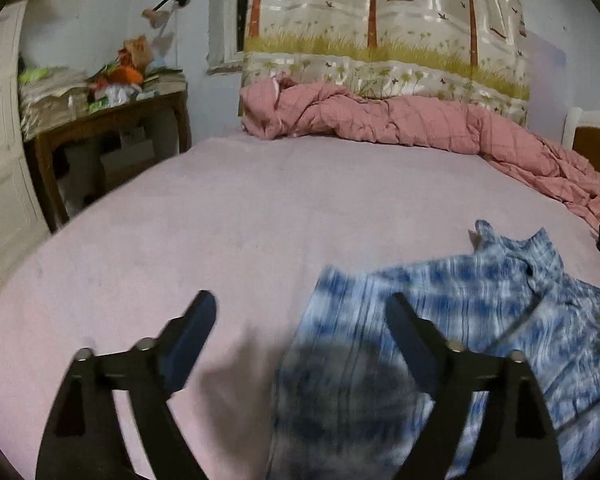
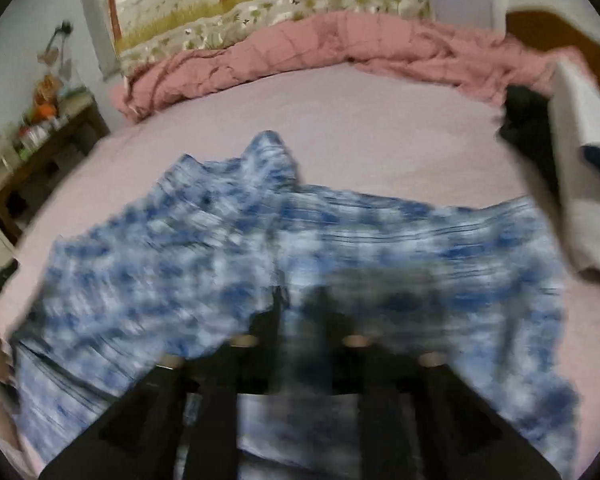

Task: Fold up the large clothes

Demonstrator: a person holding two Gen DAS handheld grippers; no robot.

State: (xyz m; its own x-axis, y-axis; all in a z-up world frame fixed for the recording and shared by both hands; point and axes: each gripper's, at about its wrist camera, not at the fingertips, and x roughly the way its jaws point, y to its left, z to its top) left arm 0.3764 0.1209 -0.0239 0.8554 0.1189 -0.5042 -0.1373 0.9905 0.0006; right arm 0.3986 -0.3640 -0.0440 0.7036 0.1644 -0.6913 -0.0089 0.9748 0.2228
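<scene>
- The bed [image 1: 260,208], covered by a pale pink sheet, was seen filling the middle of both views, with a pink quilt [image 1: 400,124] bunched along its far edge in the upper part of the frame.
- The blue-and-white patterned garment [image 2: 260,248] was found spread loosely across the sheet, in the lower right of the left wrist view and across the centre of the right wrist view; it was rumpled, with no neat fold visible, so most of the folding was judged to remain.
- The left tool [image 1: 300,328] was seen spread wide and empty, above the garment's left edge.
- The right tool [image 2: 300,312] was blurred; cloth appeared between its fingers, but a grip could not be told.
</scene>
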